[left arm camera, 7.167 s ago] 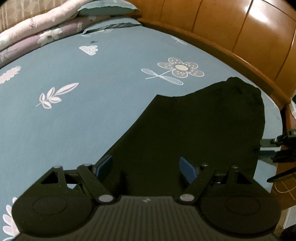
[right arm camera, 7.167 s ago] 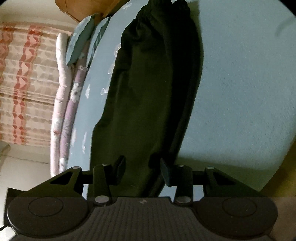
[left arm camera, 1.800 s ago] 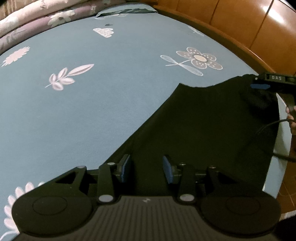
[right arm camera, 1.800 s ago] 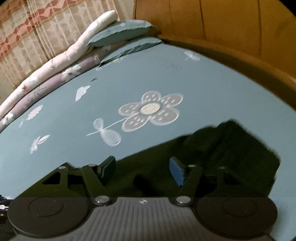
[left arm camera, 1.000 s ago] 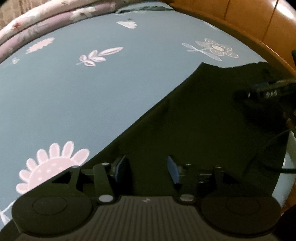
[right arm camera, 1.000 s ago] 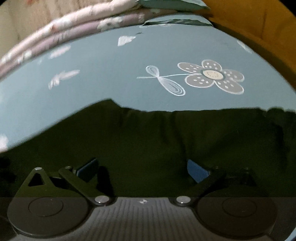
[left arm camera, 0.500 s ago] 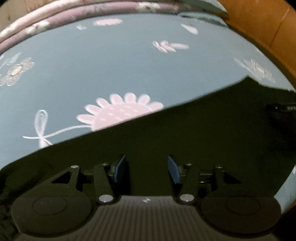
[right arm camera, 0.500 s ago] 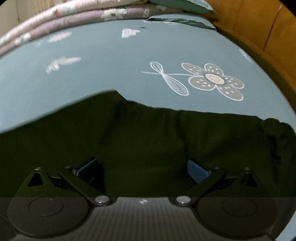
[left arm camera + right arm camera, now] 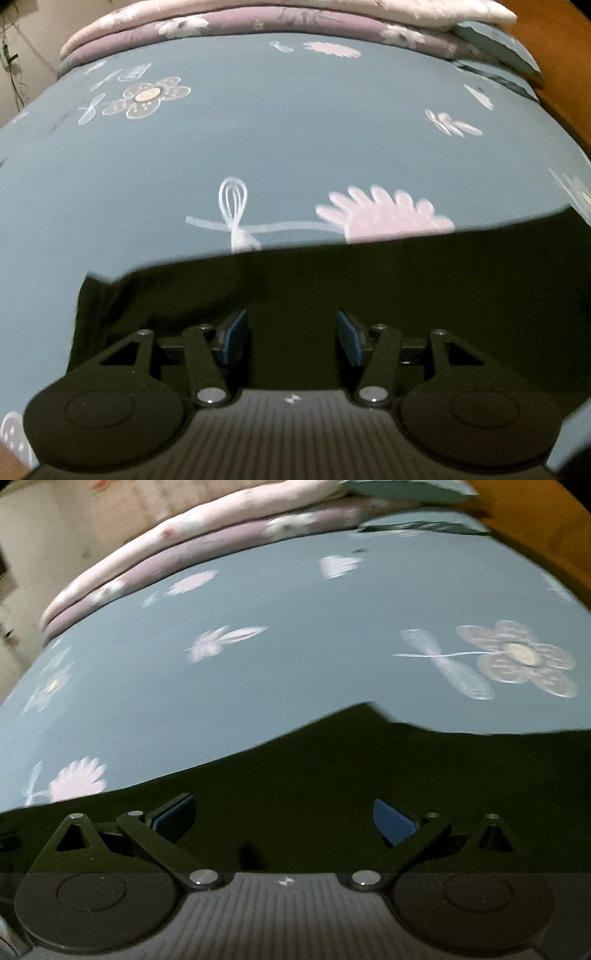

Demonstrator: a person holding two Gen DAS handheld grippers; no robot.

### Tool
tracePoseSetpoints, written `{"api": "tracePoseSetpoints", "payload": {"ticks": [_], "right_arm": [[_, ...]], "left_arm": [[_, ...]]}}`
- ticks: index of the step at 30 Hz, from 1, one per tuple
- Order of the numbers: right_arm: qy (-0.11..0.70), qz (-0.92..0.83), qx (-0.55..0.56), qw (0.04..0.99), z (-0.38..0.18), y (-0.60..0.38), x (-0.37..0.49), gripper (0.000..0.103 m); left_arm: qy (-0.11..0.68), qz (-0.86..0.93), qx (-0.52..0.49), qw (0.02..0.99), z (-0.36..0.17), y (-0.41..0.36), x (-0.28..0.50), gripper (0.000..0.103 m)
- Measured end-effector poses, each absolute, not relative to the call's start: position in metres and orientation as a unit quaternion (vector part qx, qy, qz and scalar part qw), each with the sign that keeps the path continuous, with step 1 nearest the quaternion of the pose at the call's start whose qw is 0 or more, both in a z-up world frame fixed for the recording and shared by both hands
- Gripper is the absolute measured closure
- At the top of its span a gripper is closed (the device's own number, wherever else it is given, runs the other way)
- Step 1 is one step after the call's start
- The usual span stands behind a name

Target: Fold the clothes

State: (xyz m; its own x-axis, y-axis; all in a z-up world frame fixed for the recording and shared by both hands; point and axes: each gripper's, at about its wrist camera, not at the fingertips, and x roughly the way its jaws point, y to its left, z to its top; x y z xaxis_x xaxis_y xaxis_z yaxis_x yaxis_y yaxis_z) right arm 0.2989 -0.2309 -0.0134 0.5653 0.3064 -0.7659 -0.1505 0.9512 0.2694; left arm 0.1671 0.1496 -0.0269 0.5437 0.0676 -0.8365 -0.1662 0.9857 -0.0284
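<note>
Left wrist view: you see the black garment (image 9: 406, 280) end at a rumpled corner on the left, with bare sheet beyond it. Right wrist view: you get no such end; instead the cloth's (image 9: 332, 775) far edge rises to a blunt peak near centre and runs out of frame on both sides.

The garment lies flat on the blue-grey bedsheet (image 9: 295, 129), along its near side. Cloth is matte and dark, its surface detail too dim to read. The sheet is smooth, printed with pale pink and white flowers and leaves. Folded quilts (image 9: 258, 18), pink over mauve, are stacked along the far edge. Orange-brown wooden bed frame (image 9: 535, 513) curves along the right.

Your left gripper (image 9: 291, 336): jaws part-way apart, blue pads (image 9: 232, 334) over the cloth, nothing pinched between them. Your right gripper (image 9: 284, 818): jaws spread wide, ribbed blue pads (image 9: 391, 821), likewise holding nothing. Contact with the fabric cannot be told for either.
</note>
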Motion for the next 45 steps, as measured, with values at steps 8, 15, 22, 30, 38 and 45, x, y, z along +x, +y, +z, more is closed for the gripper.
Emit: {"api": "tracePoseSetpoints", "payload": {"ticks": [8, 15, 22, 30, 38, 45], "right_arm": [[0.459, 0.234, 0.047, 0.856, -0.015, -0.162, 0.318, 0.000], [0.476, 0.281, 0.017, 0.833, -0.020, -0.127, 0.326, 0.000], [0.470, 0.332, -0.014, 0.818, -0.015, -0.091, 0.322, 0.000], [0.474, 0.334, -0.025, 0.814, -0.014, -0.082, 0.315, 0.000], [0.473, 0.330, -0.023, 0.817, -0.014, -0.090, 0.312, 0.000], [0.484, 0.319, -0.003, 0.815, -0.023, -0.097, 0.314, 0.000]], "left_arm": [[0.485, 0.105, -0.073, 0.865, -0.041, 0.162, 0.127, 0.047], [0.451, 0.194, -0.107, 0.865, -0.042, 0.198, 0.111, 0.048], [0.407, 0.156, -0.098, 0.895, -0.035, 0.208, 0.131, 0.048], [0.391, 0.152, -0.092, 0.903, -0.050, 0.235, 0.163, 0.049], [0.401, 0.118, -0.067, 0.906, -0.025, 0.209, 0.146, 0.046], [0.460, 0.077, -0.060, 0.882, -0.031, 0.183, 0.129, 0.044]]}}
